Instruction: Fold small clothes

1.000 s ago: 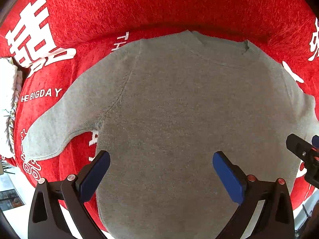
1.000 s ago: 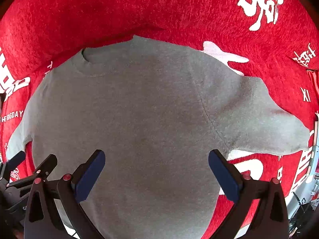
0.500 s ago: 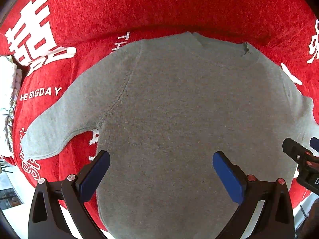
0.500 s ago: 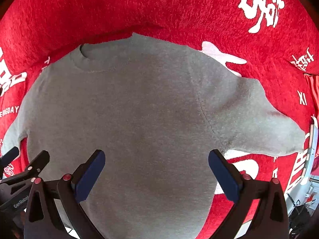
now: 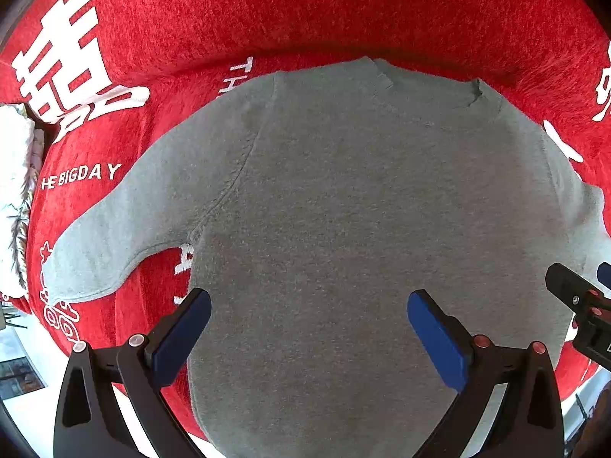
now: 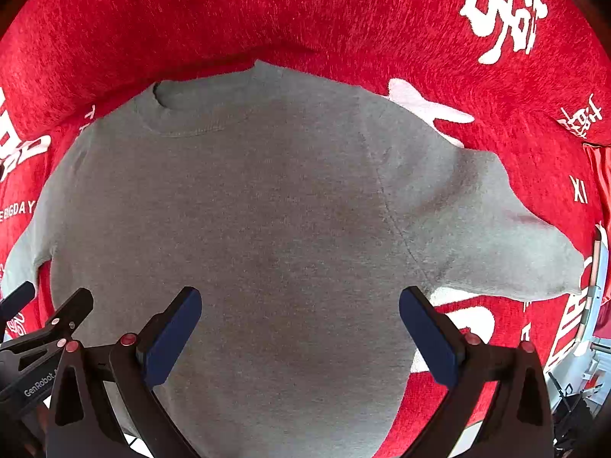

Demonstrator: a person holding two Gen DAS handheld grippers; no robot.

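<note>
Grey sweatshirt [image 5: 343,210] spread flat on red cover [image 5: 305,11], left gripper [image 5: 309,320] and right gripper [image 6: 299,316] above hem — jaws wide, holding nothing.

A grey sweatshirt [image 5: 343,210] lies flat on a red cloth [image 5: 267,11], with the left gripper [image 5: 309,328] spread wide above it.

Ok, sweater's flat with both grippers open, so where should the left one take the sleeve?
Probably the cuff end of the left sleeve, from its outer side. It lies flat and splayed away from the grey sweater body on the red blanket, so its edge is exposed.
</note>
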